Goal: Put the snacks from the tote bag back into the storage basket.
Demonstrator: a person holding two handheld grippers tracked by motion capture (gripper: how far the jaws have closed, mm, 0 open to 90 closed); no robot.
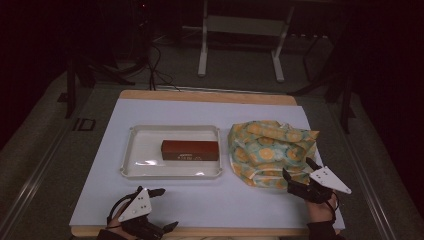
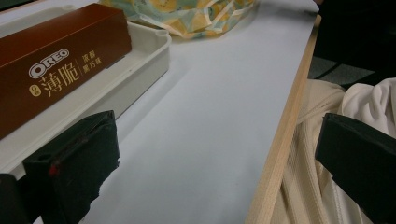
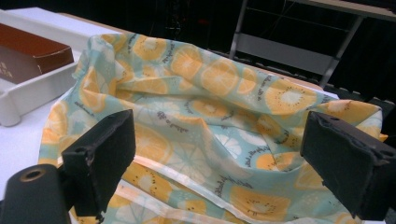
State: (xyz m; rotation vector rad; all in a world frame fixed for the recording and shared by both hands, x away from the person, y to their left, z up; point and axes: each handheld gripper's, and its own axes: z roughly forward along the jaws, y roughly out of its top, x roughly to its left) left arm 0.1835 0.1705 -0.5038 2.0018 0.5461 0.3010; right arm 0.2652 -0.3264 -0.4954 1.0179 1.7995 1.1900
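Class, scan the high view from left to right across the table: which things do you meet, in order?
Left tongs → white tray → brown Oreo box lying in the tray → orange-slice patterned cloth bag → right tongs, jaws open at the bag's near edge.

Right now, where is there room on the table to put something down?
Bare spots: the mat in front of the tray, between the two grippers, and the strip behind the tray. Crowded: the right side, where the right gripper sits at the bag, and the tray, holding a box.
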